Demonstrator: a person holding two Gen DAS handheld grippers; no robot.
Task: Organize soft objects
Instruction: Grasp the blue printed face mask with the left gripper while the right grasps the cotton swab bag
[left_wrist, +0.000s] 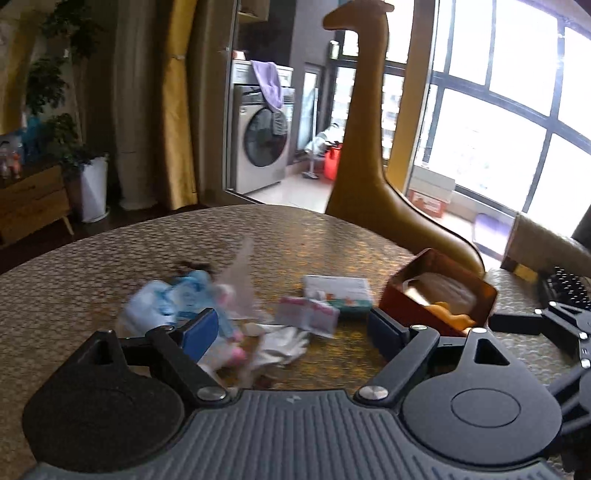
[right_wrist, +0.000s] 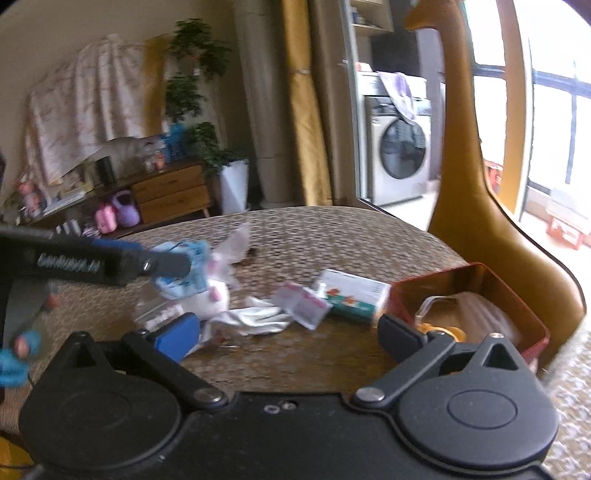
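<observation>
both hand-held grippers, left gripper (left_wrist: 291, 328) and right gripper (right_wrist: 290, 328), stand wide and empty above scattered soft toys beside a red rectangular tin (right_wrist: 476, 295) on the round woven-pattern table (left_wrist: 74, 266).

Washing machine (left_wrist: 264, 140) behind; giraffe figure (left_wrist: 364, 147) beside table (left_wrist: 74, 280); potted plant (right_wrist: 232, 177).

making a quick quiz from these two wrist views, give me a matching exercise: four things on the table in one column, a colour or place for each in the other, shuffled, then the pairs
Things:
1. tin box
2. glove
3. plush toy
4. carton

Descriptions:
A. white, lying flat in the middle of the clutter
B. red outside, open, at the table's right edge
C. white with pink patches, left of the glove
D. white and green, beside the tin box

Pairs: 1-B, 2-A, 3-C, 4-D
</observation>
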